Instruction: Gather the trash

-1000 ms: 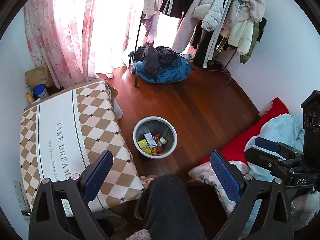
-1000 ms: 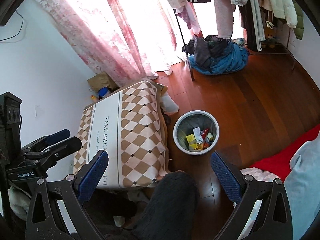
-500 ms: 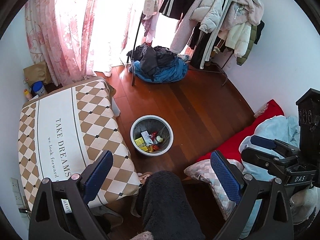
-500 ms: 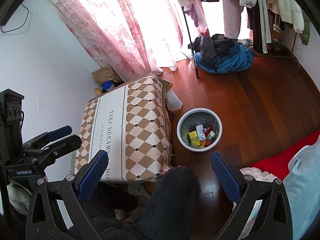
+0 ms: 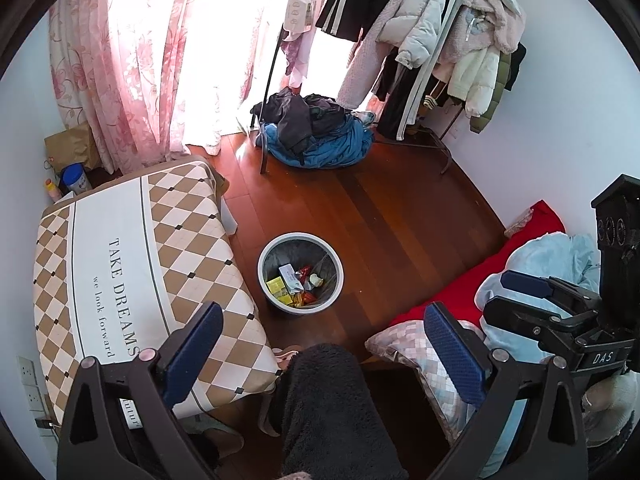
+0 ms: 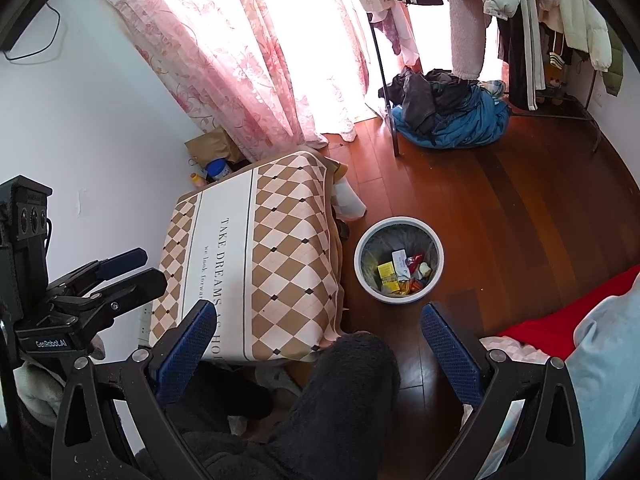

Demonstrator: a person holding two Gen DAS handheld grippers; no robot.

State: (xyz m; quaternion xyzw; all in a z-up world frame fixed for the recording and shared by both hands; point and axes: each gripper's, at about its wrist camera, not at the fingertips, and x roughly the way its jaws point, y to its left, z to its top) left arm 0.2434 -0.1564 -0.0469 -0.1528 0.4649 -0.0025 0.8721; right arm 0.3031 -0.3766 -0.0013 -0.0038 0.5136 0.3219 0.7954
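A round grey waste bin (image 5: 264,276) (image 6: 362,268) stands on the wooden floor beside a low table and holds several wrappers and small boxes (image 5: 294,284) (image 6: 402,272). My left gripper (image 5: 322,338) is high above the floor, open, nothing between its blue pads. My right gripper (image 6: 316,338) is equally high, open and empty. Each gripper shows in the other's view: the right gripper (image 5: 528,300) at the right edge, the left gripper (image 6: 116,272) at the left edge. A dark fleece-clad leg (image 5: 324,400) of the person is under both.
The low table (image 5: 120,264) wears a checked cloth printed "TAKE DREAMS". A heap of clothes (image 5: 316,132) lies under a loaded garment rack (image 5: 440,40). Pink curtains (image 5: 132,60) hang at the back. Red bedding and a pillow (image 5: 404,344) lie right. Bottles and a paper bag (image 5: 68,152) occupy the corner.
Both cameras have risen and pulled back, so the bin and table look smaller and farther off. Both grippers have stayed open and empty.
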